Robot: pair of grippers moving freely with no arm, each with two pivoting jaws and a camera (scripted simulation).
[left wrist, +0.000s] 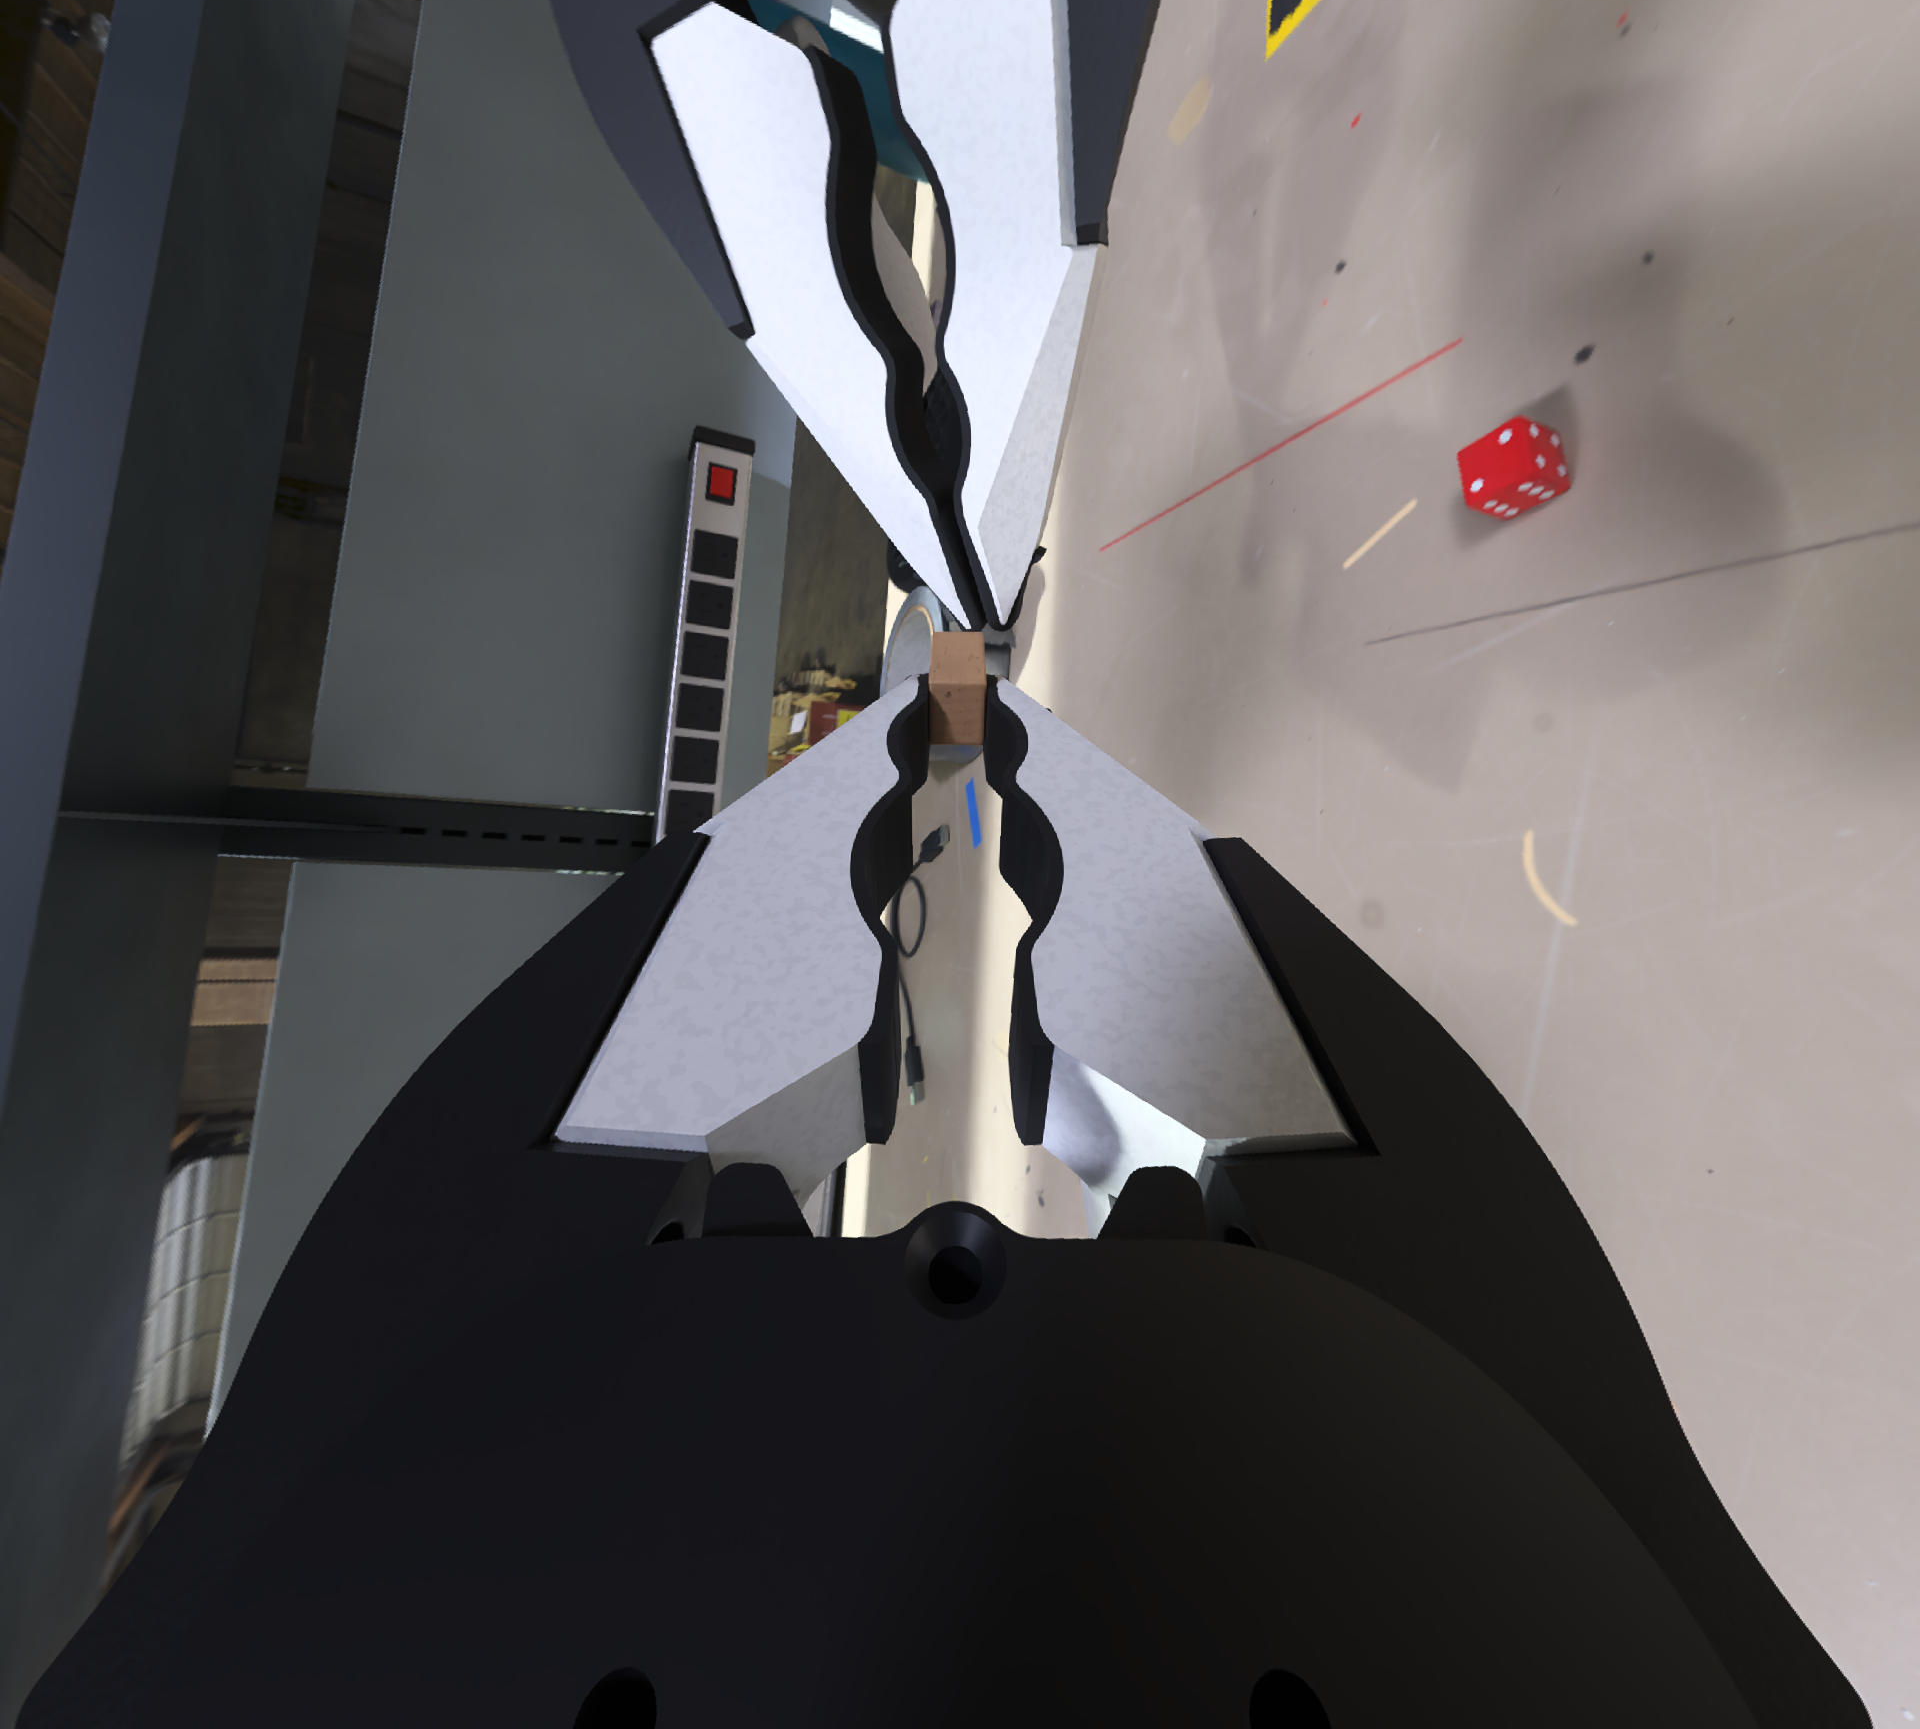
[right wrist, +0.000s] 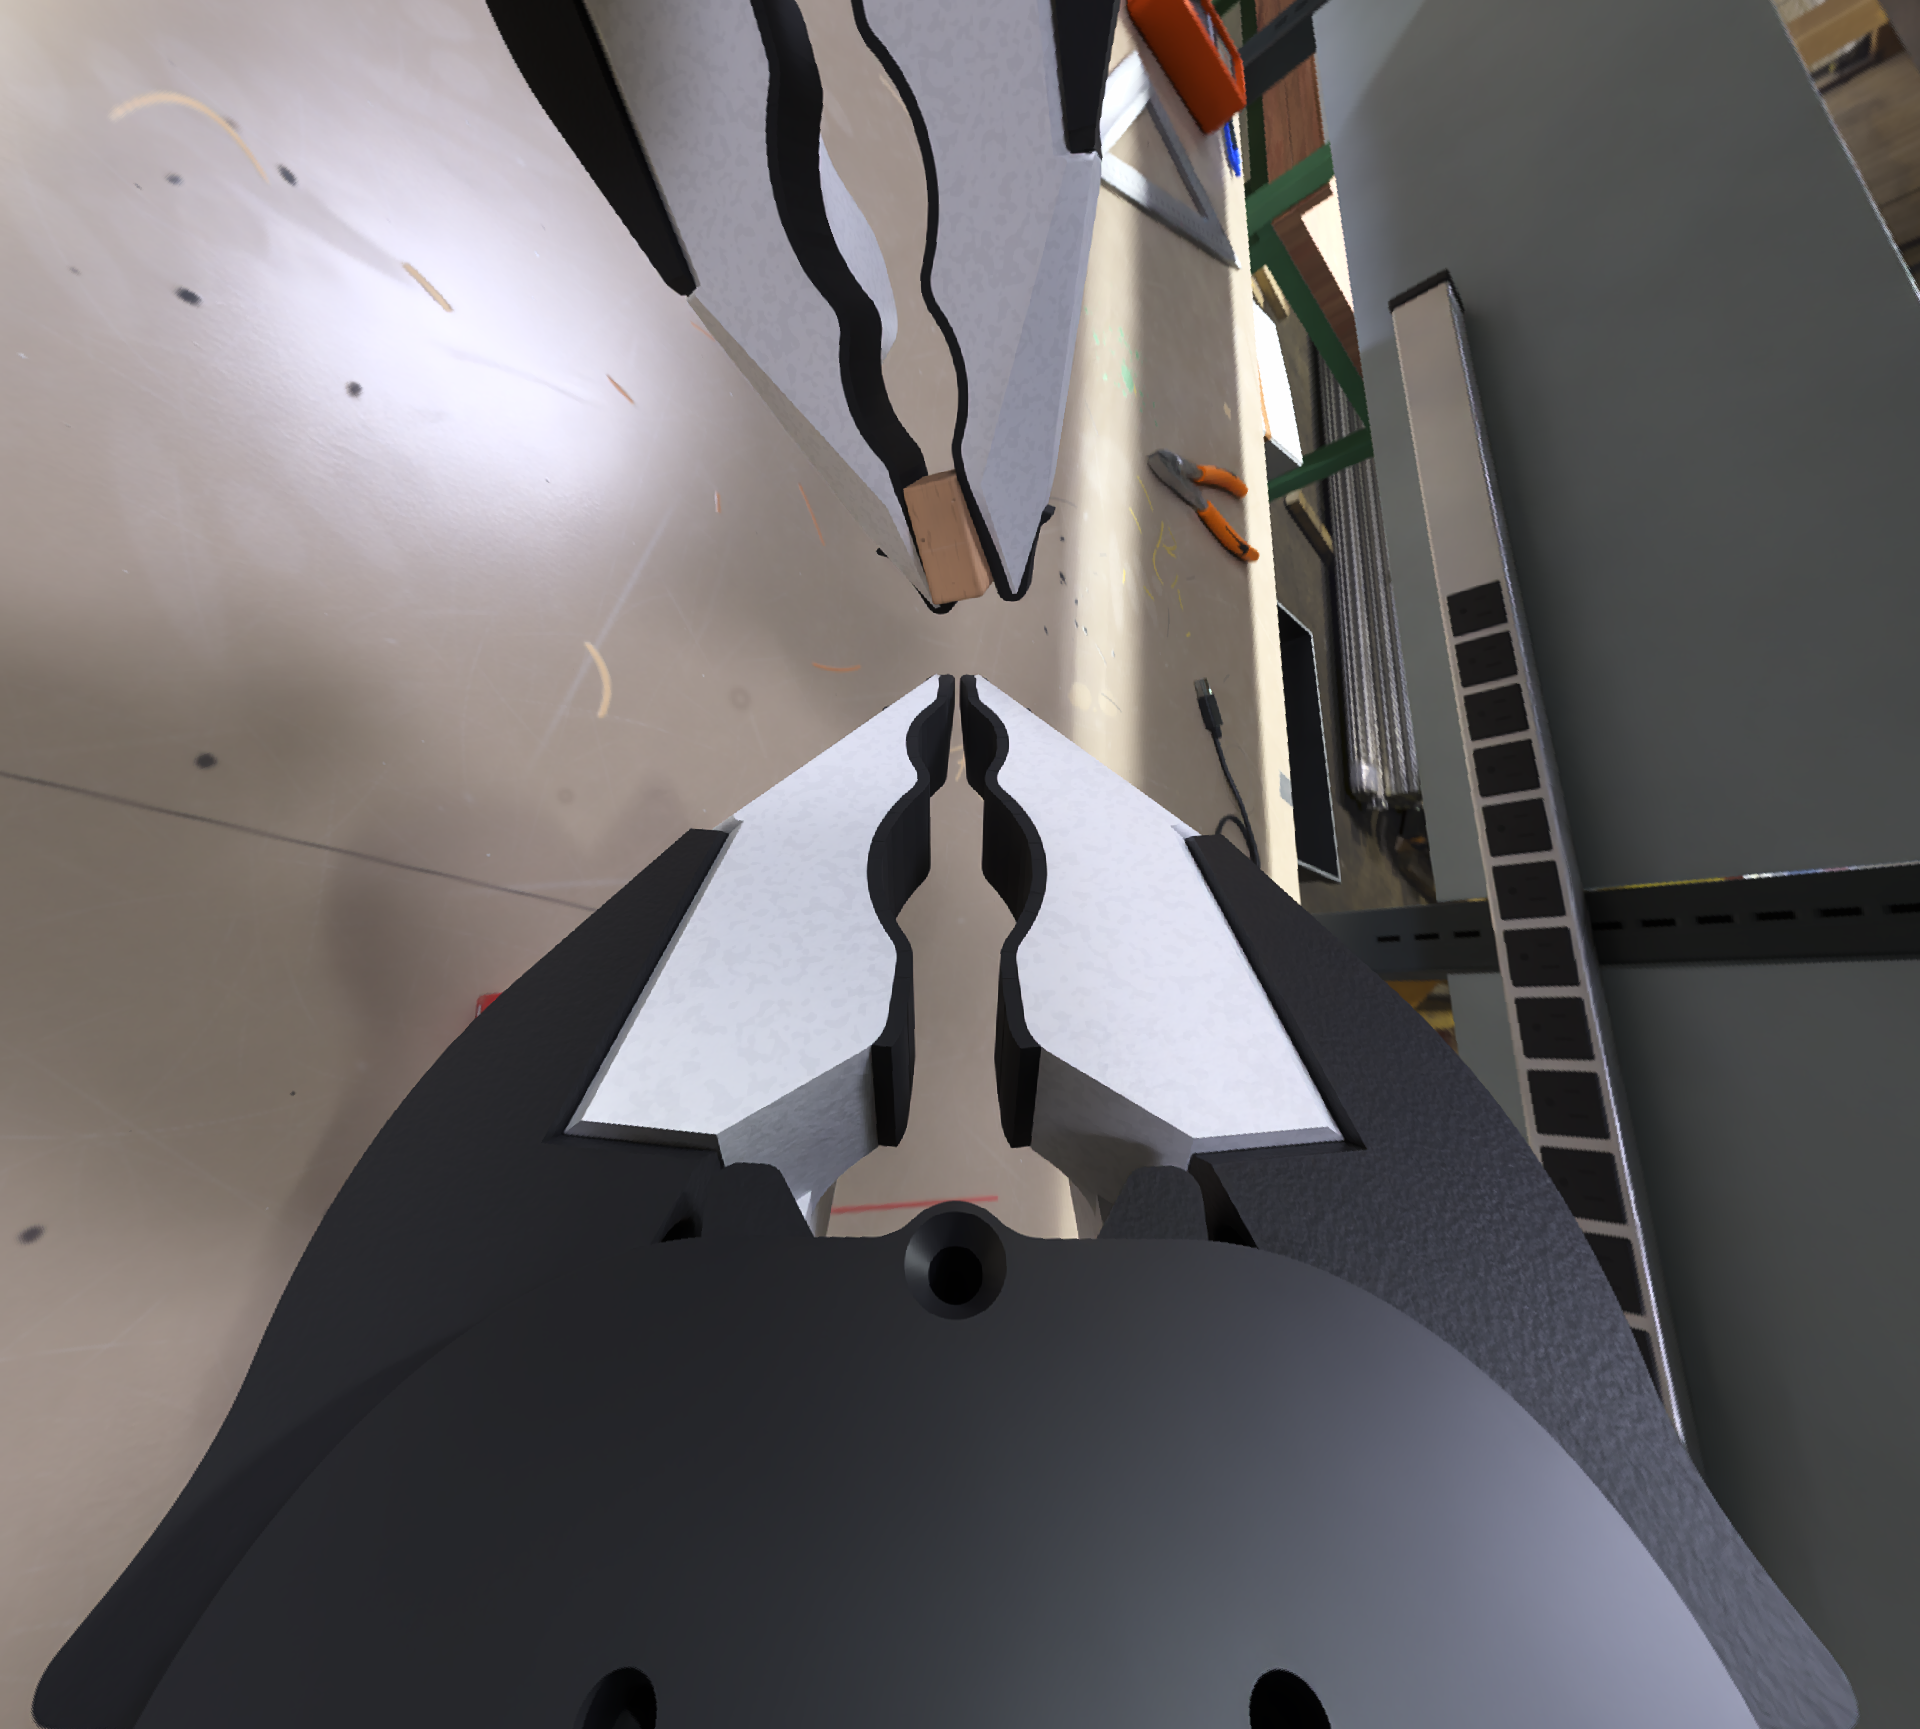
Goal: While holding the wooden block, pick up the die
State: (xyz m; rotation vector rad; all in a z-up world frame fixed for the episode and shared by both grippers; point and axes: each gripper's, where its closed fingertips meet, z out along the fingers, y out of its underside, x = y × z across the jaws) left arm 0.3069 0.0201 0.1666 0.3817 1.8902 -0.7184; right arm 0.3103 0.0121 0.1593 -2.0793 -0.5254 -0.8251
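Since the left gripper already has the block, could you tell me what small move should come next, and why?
Probably open the right gripper and swing it toward the die. Its fingertips are nearly closed on nothing, while the left gripper clamps the wooden block, and the die lies untouched on the table.

light: bright, even | glare: white patch on tabletop [right wrist: 343, 391] | shadows: soft, broad | edges: wide-angle stretch

Left gripper [left wrist: 956, 708] clamps wooden block [left wrist: 956, 697]; die [left wrist: 1513, 467] apart.
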